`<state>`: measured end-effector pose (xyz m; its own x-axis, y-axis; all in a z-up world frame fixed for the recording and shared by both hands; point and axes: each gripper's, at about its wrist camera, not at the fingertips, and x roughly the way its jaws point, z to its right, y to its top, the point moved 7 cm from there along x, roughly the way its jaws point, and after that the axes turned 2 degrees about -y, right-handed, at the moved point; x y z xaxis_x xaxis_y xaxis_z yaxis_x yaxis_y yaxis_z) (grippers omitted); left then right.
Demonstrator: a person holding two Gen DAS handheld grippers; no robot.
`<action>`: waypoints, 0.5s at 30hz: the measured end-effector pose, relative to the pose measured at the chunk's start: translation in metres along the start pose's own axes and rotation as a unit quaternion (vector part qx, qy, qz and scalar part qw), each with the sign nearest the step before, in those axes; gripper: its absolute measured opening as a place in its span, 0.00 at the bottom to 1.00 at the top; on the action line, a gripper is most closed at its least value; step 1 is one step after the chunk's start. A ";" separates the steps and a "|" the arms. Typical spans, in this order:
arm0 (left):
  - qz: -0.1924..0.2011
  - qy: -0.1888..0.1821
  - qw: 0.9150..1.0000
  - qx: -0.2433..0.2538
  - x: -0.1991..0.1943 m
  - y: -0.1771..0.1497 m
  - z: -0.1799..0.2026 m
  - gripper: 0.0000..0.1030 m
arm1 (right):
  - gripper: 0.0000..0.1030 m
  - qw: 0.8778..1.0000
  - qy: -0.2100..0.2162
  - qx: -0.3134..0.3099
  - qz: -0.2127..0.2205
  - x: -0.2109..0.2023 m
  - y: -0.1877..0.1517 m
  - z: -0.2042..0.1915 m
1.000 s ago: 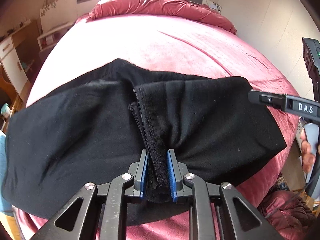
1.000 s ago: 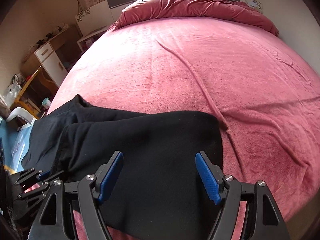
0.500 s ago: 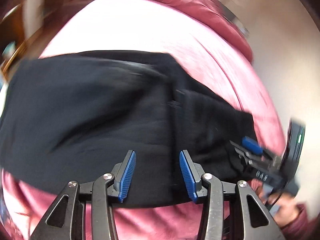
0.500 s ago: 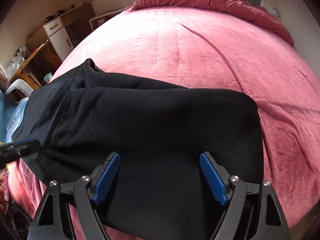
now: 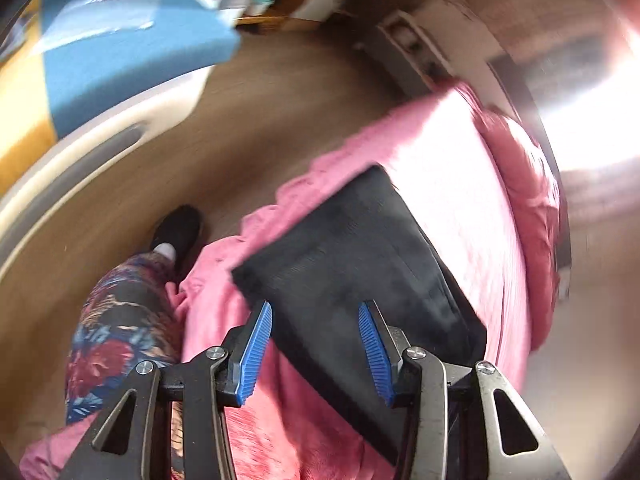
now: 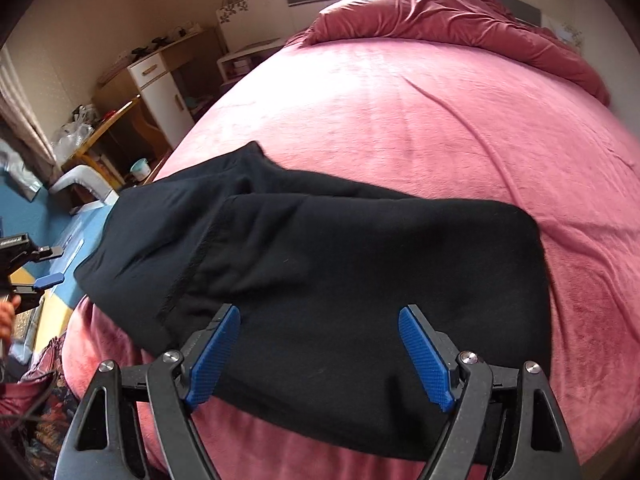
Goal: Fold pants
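- Right tool (image 6: 320, 354) up close, pointing down over the near edge of the bed, its blue pads (image 6: 214, 360) spread wide and released, nothing gripped between them
- Its spread has only just been growing, and the cloth below lies flat under the gap, not pinched
- Left tool (image 5: 314, 348) over at the bed's side edge, rolled over so the whole view tilts, picture blurred
- Its blue pads stand apart too, released; they have just been opening, and no cloth is caught between them
- Down beside the left tool, a person's leg in flowered trousers (image 5: 116, 328) and a dark shoe (image 5: 180, 230) on the brown floor (image 5: 248, 120)
- The black pants (image 6: 320, 264) lie folded on the pink bed cover (image 6: 440, 128), along the near edge, one layer doubled over the other with a stitched seam showing on the left side
- The left end of the pants reaches the side edge of the bed
- From the right wrist view the left tool shows small at the far left edge, clear of the cloth
- Further back, bare pink cover with a long crease
- Far end of the bed, a bunched dark red quilt (image 6: 440, 20)
- Off to the left, a white and wood cabinet (image 6: 160, 80) against the wall
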<state>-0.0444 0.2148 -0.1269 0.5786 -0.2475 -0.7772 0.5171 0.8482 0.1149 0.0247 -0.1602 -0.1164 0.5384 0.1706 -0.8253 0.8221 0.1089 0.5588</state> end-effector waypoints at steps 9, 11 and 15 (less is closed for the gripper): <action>-0.038 0.016 0.998 -0.046 0.028 0.006 -0.041 0.51 | 0.80 1.000 0.006 -0.013 -0.019 0.008 -0.011 -0.016; -0.041 0.018 0.998 -0.053 0.042 0.004 -0.045 0.51 | 0.80 1.000 0.004 -0.008 -0.024 0.010 -0.012 -0.013; -0.034 0.015 0.998 -0.049 0.053 0.009 -0.042 0.46 | 0.80 0.999 0.001 0.001 -0.033 0.014 -0.015 -0.010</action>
<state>-0.0353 0.2287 -0.1931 0.5247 -0.2929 -0.7993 0.4892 0.8721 0.0015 0.0185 -0.1497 -0.1356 0.4820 0.1651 -0.8605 0.8566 0.1175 0.5024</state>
